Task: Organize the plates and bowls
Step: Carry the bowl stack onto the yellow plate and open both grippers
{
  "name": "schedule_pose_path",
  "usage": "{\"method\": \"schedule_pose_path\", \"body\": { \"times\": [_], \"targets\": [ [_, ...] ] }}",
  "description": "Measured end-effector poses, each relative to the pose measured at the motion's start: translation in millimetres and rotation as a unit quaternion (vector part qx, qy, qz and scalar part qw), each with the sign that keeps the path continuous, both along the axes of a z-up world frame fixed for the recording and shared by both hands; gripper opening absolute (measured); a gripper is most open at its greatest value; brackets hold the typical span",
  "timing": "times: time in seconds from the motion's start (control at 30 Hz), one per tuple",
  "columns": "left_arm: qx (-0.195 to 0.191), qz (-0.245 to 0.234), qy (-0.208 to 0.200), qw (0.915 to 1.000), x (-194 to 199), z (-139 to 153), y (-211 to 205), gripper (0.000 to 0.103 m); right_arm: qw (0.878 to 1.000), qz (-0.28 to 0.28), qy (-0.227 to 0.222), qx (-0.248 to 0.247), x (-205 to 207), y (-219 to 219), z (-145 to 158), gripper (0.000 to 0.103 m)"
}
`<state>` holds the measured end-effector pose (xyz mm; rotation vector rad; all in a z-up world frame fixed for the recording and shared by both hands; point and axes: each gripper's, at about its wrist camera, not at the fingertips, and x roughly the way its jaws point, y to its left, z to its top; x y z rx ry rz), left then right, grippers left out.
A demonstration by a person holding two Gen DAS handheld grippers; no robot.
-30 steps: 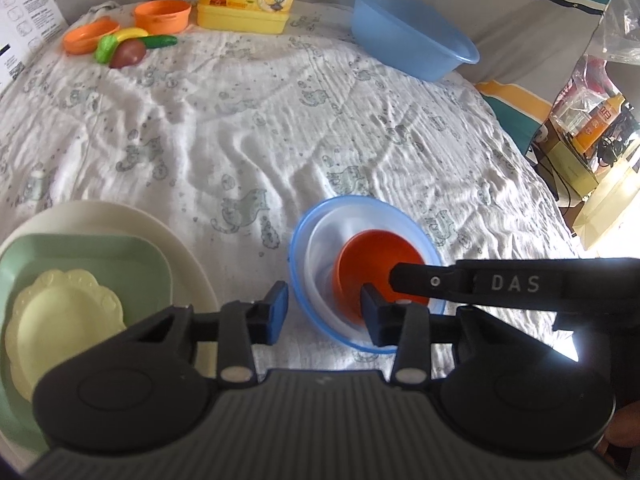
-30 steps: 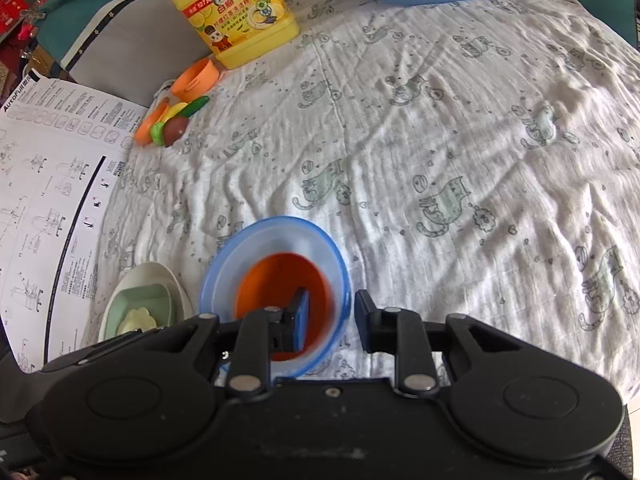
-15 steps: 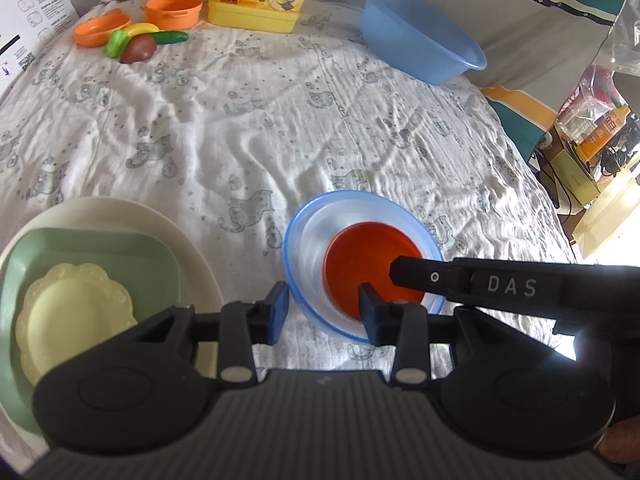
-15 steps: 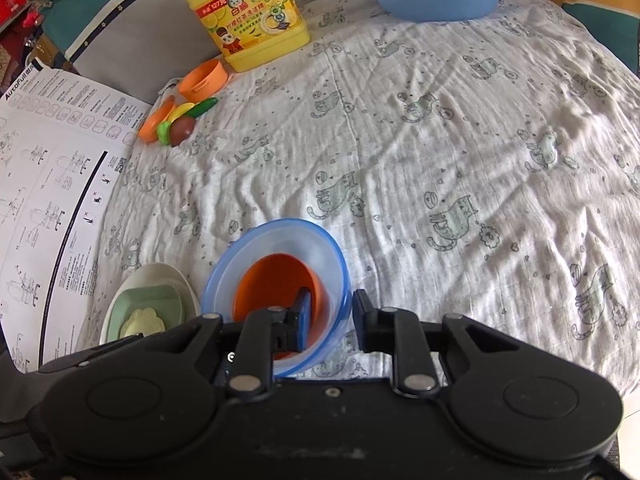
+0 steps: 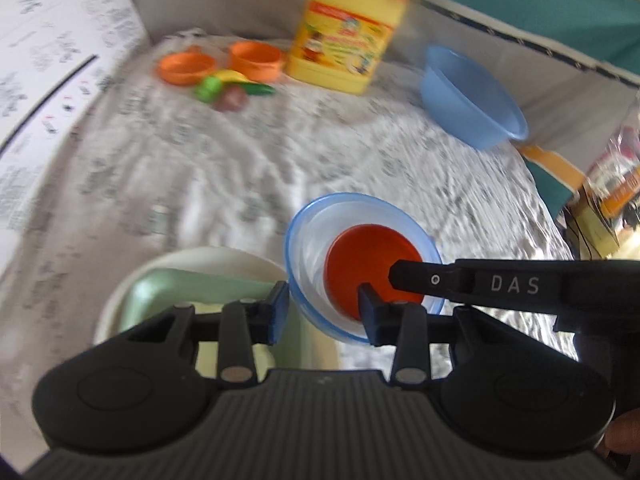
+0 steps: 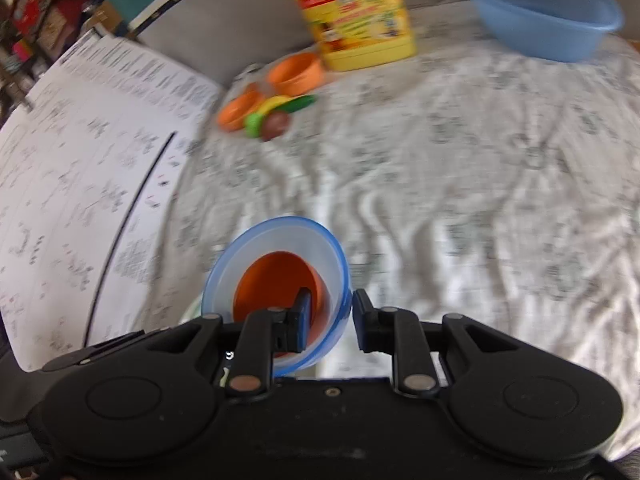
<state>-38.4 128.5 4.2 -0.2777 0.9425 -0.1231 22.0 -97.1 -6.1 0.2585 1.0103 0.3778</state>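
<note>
A blue-rimmed clear bowl (image 5: 312,248) with an orange bowl (image 5: 360,260) nested inside is held off the cloth. My right gripper (image 6: 328,320) is shut on the blue-rimmed bowl (image 6: 280,240), one finger inside and one outside its rim; the orange bowl (image 6: 272,284) shows inside it. My left gripper (image 5: 320,314) straddles the near-left rim of the bowls, jaws apart. Under it sits a stack of plates: a white plate (image 5: 180,264) with a green square plate (image 5: 192,292) on it.
A large blue basin (image 5: 468,104) and a yellow detergent jug (image 5: 344,36) stand at the back. Orange toy bowls (image 5: 252,58) and toy vegetables (image 5: 228,90) lie at back left. A printed paper sheet (image 6: 80,168) covers the left side.
The right gripper has lifted the nested bowls and carried them left, close beside the plate stack. Both views have tilted up and blurred with motion.
</note>
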Motion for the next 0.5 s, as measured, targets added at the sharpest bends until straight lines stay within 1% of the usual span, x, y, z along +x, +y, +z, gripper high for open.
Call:
{"method": "schedule_pose_path", "body": {
  "times": [0.1,0.23,0.37,0.5],
  "targets": [
    [0.001,0.021,0.004,0.9998,-8,1,25,0.036,1.000,0.026,0.007,0.004,1,27,2,0.022],
    [0.007,0.042,0.016,0.9990,-21,-5,48,0.036,0.998,0.056,0.022,0.000,-1,55,-5,0.022],
    [0.011,0.050,0.030,0.9982,-32,-14,62,0.037,0.996,0.076,0.041,-0.006,-4,73,-18,0.022],
    [0.007,0.052,0.041,0.9978,-37,-24,70,0.037,0.995,0.085,0.055,-0.012,-6,82,-28,0.022]
  ]
}}
